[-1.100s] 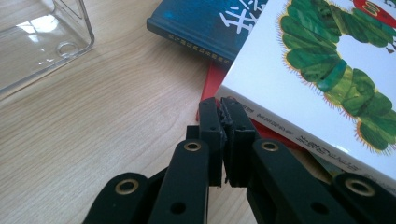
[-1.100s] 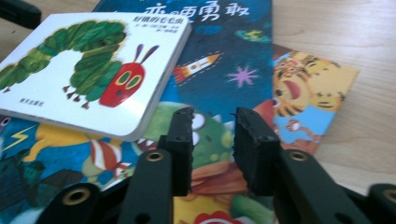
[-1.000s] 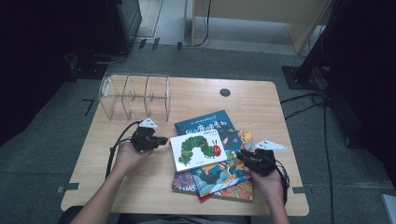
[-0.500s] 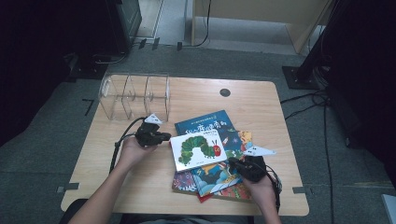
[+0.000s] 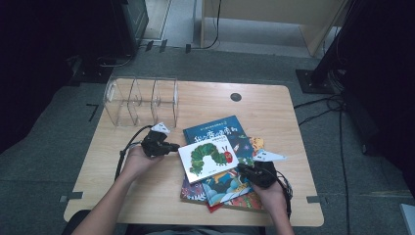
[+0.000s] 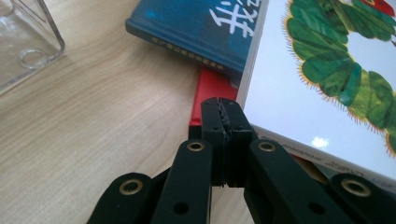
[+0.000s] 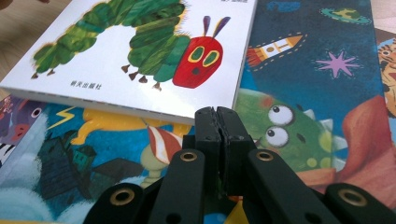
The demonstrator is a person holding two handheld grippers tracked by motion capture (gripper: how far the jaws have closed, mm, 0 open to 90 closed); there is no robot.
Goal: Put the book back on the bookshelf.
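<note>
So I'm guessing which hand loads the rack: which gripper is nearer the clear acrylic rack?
Left. The left gripper sits just in front of the clear rack, at the caterpillar book's left edge. The right gripper is at the book's opposite corner, farther away.

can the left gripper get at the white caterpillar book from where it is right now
Probably yes. The left gripper sits shut right at the near edge of the white caterpillar book, which lies on top of the pile of books with nothing over it. The jaws would have to open first.
</note>
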